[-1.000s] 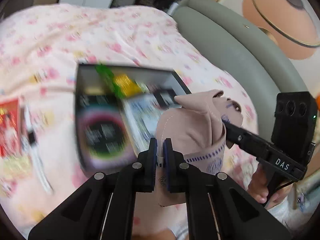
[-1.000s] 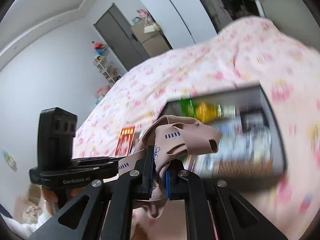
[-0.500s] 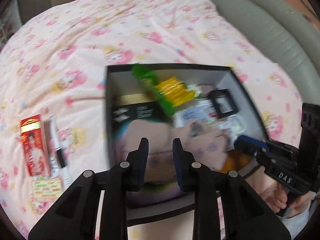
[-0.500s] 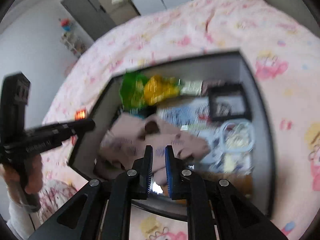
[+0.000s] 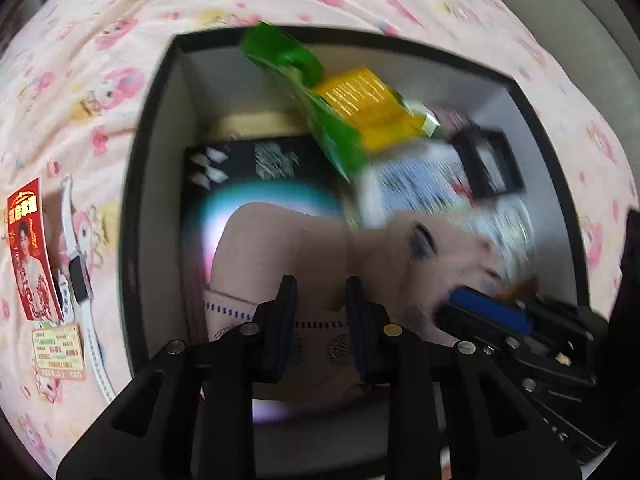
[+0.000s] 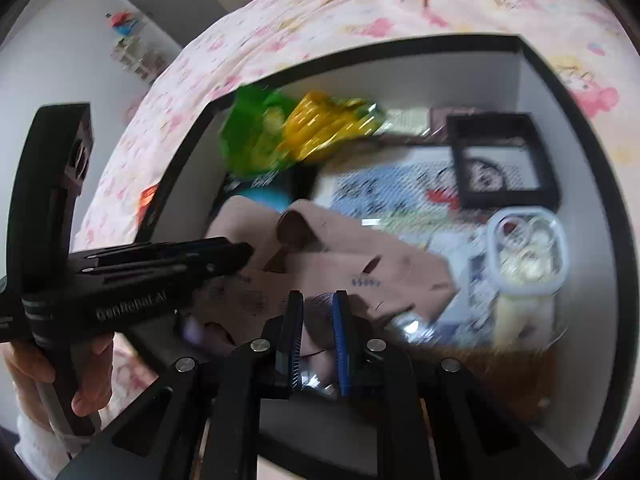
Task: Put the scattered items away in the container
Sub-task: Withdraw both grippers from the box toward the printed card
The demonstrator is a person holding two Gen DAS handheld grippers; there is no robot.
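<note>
The left tongs stand parted over the pinkish-beige cloth, which lies between the fingers; the pads do not press on it. The right tongs are open only a slit, their jaws having just been opening, and a fold of the same cloth sits in the narrow gap, seemingly loose, though blur makes this uncertain. In the right view, the left tongs come in from 9 o'clock, gripped by a hand.

The cloth rests inside the box, toward its 6 o'clock side. The box has a black rim and pale grey walls, and sits on a bed covered with a soft pink cartoon-print quilt. At 12 o'clock in the box lies a crinkly green and yellow packet; at 2 o'clock, a small black square frame; at 3 o'clock, a rounded clear plastic case.

Outside the box, at 9 o'clock, a red card and a white watch lie on the quilt.
</note>
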